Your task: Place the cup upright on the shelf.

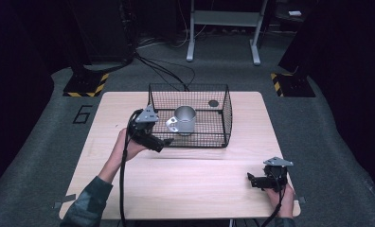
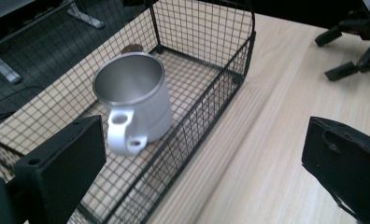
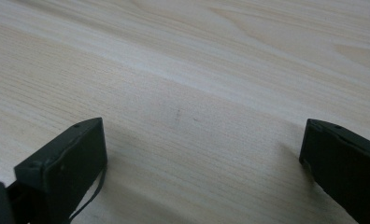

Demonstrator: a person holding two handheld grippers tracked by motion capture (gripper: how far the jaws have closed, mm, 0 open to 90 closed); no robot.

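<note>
One metal mug (image 1: 184,119) stands upright inside the wire basket (image 1: 226,118), handle toward the basket's near-left side. The left gripper (image 1: 163,142) hovers just outside that side, jaws spread, apart from the mug. The right gripper (image 1: 255,181), jaws spread too, sits well away from the basket, low over the bare table (image 1: 195,179).

A silver metal mug (image 1: 184,119) stands upright, empty, inside the black wire basket (image 1: 226,113) on the table.
</note>
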